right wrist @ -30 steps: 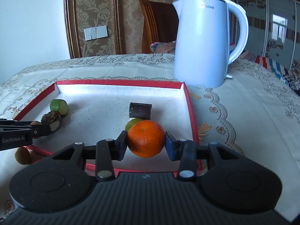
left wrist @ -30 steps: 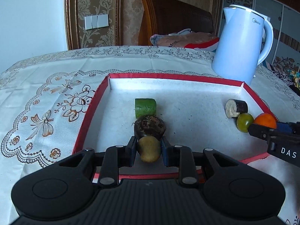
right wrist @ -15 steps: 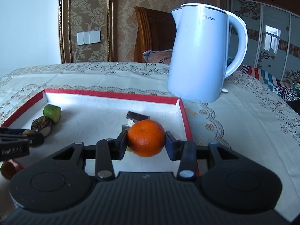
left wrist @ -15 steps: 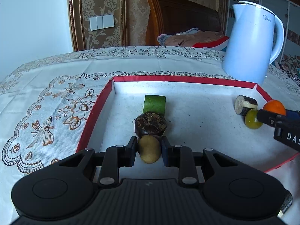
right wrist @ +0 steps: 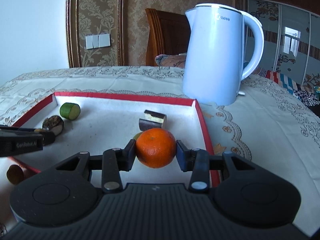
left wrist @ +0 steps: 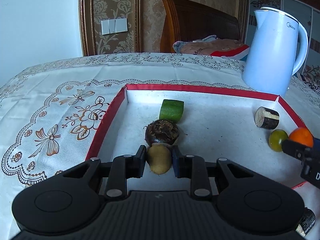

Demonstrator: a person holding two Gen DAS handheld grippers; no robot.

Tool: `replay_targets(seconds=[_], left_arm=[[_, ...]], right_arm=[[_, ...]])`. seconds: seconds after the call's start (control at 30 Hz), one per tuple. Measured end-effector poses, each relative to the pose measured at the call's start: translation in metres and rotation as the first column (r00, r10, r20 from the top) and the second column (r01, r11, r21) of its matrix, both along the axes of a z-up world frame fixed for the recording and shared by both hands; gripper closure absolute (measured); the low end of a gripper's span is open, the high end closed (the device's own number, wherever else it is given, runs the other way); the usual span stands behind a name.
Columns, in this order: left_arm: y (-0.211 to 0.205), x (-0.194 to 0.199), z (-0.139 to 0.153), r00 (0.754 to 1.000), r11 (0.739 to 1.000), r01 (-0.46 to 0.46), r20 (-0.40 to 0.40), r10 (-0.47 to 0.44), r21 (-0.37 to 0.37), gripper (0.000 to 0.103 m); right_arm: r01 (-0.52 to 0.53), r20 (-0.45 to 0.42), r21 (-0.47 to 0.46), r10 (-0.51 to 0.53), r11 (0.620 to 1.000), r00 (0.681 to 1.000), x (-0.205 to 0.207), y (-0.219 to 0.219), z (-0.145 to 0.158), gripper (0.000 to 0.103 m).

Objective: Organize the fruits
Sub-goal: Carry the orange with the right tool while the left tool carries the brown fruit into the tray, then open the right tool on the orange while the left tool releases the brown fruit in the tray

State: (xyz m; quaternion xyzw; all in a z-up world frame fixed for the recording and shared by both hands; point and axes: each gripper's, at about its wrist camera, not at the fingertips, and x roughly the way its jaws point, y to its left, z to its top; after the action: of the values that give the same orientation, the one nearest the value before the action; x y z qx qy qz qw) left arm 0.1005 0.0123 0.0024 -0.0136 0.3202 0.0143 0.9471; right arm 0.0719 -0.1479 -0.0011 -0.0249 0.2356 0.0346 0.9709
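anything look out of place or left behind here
One brown round piece lies on the tablecloth outside the red-rimmed tray, near its front left corner, while the other loose pieces sit inside. A dark piece also lies off the tray at the front right. Nothing looks spilled or damaged.

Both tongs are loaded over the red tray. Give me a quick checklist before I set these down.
1. Left tongs clamped on the small potato: ok.
2. Right tongs clamped on the orange: ok.
3. Bare tray floor between the two tongs: ok.
4. Brown bulb right ahead of the potato, touching or not: cannot tell.
5. Kettle outside the tray, clear of both tongs: ok.
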Motion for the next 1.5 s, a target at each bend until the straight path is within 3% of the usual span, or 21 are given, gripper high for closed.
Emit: replay_targets(seconds=[0.3, 0.6, 0.77, 0.8, 0.83, 0.93, 1.13, 1.3, 1.4, 1.5], left_arm=[[0.001, -0.002, 0.001, 1.000, 1.000, -0.007, 0.008, 0.007, -0.002, 0.076], [-0.006, -0.002, -0.003, 1.000, 0.999, -0.013, 0.027, 0.012, 0.037, 0.077], [-0.006, -0.002, -0.003, 0.999, 0.999, -0.019, 0.031, 0.018, 0.031, 0.075], [-0.006, -0.002, -0.003, 0.999, 0.999, -0.024, 0.032, 0.023, 0.030, 0.074], [-0.006, -0.001, -0.003, 0.999, 0.999, -0.030, 0.034, 0.029, 0.036, 0.070], [-0.005, 0.000, -0.006, 0.997, 0.996, -0.072, 0.037, 0.070, 0.055, 0.038], [0.000, 0.001, -0.004, 0.996, 0.996, -0.076, 0.040, 0.074, 0.053, 0.035], [0.000, 0.001, -0.005, 0.996, 0.996, -0.076, 0.041, 0.074, 0.054, 0.035], [-0.002, 0.002, -0.006, 0.998, 0.997, -0.056, 0.035, 0.054, 0.050, 0.023], [-0.005, 0.001, -0.007, 0.998, 0.997, -0.048, 0.036, 0.046, 0.056, 0.022]], right_arm=[[0.012, -0.084, 0.040, -0.009, 0.999, 0.996, -0.003, -0.010, -0.007, 0.063], [0.053, -0.061, -0.060, -0.057, 0.997, 0.997, 0.022, 0.007, -0.009, 0.063], [0.064, -0.065, -0.056, -0.068, 0.996, 0.996, 0.029, 0.002, -0.011, 0.062], [0.066, -0.066, -0.049, -0.069, 0.997, 0.995, 0.030, 0.000, -0.011, 0.057], [0.072, -0.064, -0.049, -0.075, 0.996, 0.995, 0.030, 0.000, -0.011, 0.053], [0.071, -0.062, -0.055, -0.074, 0.996, 0.995, 0.031, 0.000, -0.012, 0.045], [0.069, -0.051, -0.066, -0.072, 0.995, 0.996, 0.030, 0.001, -0.013, 0.041], [0.056, -0.044, -0.085, -0.060, 0.995, 0.997, 0.030, 0.005, -0.014, 0.030], [0.048, -0.046, -0.078, -0.051, 0.996, 0.998, 0.030, 0.005, -0.014, 0.025], [0.037, -0.048, -0.077, -0.041, 0.996, 0.998, 0.030, 0.006, -0.014, 0.022]])
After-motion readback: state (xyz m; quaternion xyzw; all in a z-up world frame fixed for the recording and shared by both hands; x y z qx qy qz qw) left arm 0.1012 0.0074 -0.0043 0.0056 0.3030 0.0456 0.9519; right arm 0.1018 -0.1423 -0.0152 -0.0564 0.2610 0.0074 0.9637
